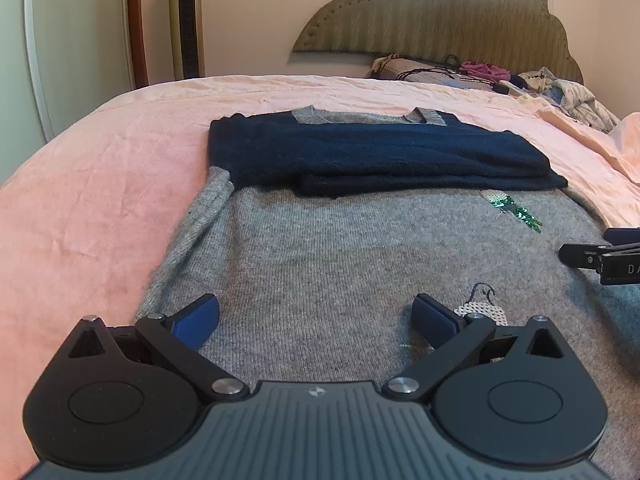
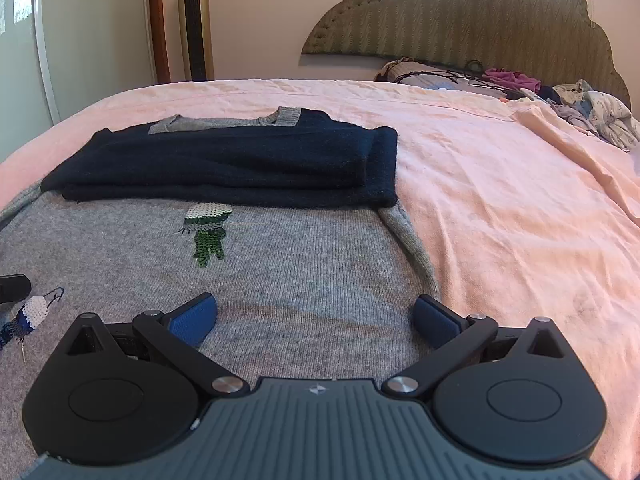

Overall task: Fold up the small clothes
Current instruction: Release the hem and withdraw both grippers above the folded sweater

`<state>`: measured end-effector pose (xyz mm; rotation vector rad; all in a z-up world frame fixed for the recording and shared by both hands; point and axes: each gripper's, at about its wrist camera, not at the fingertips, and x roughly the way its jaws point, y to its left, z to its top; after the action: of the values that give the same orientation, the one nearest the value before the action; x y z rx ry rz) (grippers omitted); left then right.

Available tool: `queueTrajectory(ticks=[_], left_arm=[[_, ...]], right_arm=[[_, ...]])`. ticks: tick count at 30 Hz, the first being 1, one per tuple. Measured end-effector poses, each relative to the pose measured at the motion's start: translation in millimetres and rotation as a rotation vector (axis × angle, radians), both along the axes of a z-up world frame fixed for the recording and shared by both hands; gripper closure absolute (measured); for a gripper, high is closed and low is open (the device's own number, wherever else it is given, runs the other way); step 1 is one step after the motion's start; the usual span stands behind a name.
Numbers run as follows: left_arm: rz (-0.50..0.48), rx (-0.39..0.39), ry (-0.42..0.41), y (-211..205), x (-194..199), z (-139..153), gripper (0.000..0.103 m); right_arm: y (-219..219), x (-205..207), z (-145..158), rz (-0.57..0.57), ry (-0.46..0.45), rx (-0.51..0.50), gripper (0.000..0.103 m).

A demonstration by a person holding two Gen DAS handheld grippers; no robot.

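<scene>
Two tongs, left gripper [image 1: 316, 316] and right gripper [image 2: 316, 316], both with jaws wide apart and clamped on nothing, poised over grey sweater [image 1: 320, 248] spread on pink bedsheet [image 1: 100, 200], navy sleeves [image 1: 360, 156] folded across just ahead, no containers.

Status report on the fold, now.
Left gripper and right gripper open, nothing held. Grey sweater flat on pink bed, navy sleeves folded across chest. Nothing in the way.
</scene>
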<state>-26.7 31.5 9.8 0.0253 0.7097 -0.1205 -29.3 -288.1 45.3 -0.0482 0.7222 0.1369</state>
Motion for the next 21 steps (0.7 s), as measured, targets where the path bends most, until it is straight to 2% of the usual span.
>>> queueTrajectory(ticks=[6, 21], left_arm=[[0.001, 0.006, 0.001, -1.4, -0.2, -0.1, 0.0], [0.001, 0.003, 0.001, -0.8, 0.2, -0.5, 0.0]], right_arm=[[8.8, -8.7, 1.5, -0.06, -0.006, -0.03, 0.0], [5.6, -5.7, -0.8, -0.061, -0.005, -0.009, 0.0]])
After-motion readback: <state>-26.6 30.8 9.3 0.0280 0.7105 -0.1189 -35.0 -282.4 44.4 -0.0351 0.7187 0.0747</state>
